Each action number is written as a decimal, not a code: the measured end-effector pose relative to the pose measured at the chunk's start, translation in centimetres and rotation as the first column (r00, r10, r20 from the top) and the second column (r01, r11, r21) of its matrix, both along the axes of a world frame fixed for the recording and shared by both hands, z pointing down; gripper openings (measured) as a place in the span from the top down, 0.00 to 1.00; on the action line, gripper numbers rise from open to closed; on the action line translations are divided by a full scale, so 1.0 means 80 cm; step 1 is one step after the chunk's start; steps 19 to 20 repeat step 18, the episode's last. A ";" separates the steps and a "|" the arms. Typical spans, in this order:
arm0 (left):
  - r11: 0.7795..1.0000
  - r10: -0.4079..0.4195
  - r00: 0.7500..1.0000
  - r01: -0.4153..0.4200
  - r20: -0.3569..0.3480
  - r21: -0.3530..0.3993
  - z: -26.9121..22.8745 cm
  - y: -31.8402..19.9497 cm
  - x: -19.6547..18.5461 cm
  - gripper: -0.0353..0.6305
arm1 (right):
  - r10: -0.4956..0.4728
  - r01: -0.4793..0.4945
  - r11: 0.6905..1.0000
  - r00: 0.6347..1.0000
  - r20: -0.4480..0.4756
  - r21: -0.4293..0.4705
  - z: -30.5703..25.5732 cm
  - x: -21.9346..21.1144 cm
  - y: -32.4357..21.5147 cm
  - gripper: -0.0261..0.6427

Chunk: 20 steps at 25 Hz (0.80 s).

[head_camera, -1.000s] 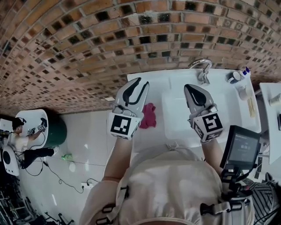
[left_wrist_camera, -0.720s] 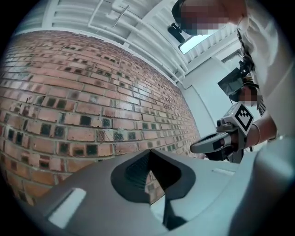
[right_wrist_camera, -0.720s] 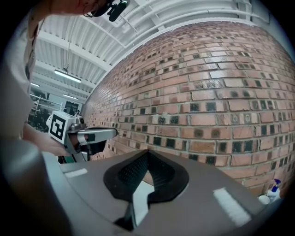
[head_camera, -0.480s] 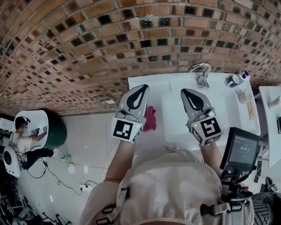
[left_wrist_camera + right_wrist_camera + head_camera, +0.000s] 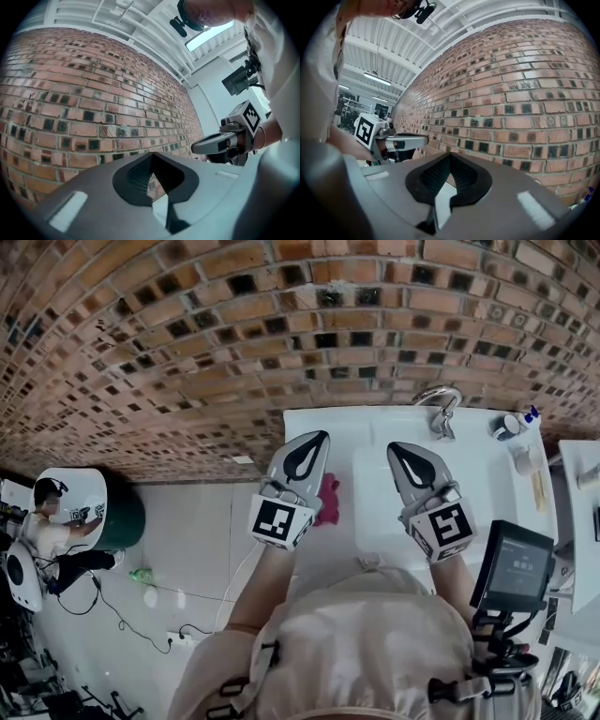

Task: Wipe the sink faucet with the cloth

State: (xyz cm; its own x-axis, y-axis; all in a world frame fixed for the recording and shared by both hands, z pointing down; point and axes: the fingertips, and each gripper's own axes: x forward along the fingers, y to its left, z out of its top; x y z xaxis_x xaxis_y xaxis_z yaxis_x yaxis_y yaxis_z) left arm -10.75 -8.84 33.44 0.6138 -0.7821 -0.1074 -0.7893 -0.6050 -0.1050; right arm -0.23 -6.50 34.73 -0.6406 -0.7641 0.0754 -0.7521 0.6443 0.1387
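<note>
The pink cloth (image 5: 329,500) lies crumpled on the white sink top (image 5: 375,432), left of the basin, and the left gripper's body hides its left edge. The chrome faucet (image 5: 438,407) stands at the back of the basin by the brick wall. My left gripper (image 5: 322,435) hovers just left of the cloth, shut and empty; its jaws meet at the tip (image 5: 151,154). My right gripper (image 5: 393,446) hangs over the basin in front of the faucet, also shut with nothing in it (image 5: 449,157). Each gripper shows in the other's view: right gripper (image 5: 197,147), left gripper (image 5: 424,139).
Small bottles and cups (image 5: 513,426) stand at the sink's back right. A dark screen on a mount (image 5: 511,566) sits at my right side. The brick wall (image 5: 234,334) runs behind the sink. At far left are a green bin (image 5: 127,517) and a person (image 5: 45,532).
The left gripper's jaws, apart a second ago, have closed on nothing. Both grippers have shifted only slightly. The cloth still lies where it was.
</note>
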 end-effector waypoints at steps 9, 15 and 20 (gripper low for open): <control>1.000 -0.003 1.000 0.003 0.001 -0.018 0.009 -0.003 0.002 0.94 | -0.001 0.001 1.000 1.000 -0.002 -0.002 0.000 0.002 -0.009 0.97; 1.000 0.021 1.000 -0.021 -0.002 -0.010 0.005 -0.001 0.005 0.94 | 0.000 0.000 1.000 1.000 0.003 -0.004 -0.002 0.001 -0.010 0.97; 0.999 0.045 0.999 -0.045 -0.026 -0.009 0.003 0.004 0.004 0.94 | 0.006 -0.006 1.000 1.000 -0.001 -0.013 0.003 0.001 -0.007 0.97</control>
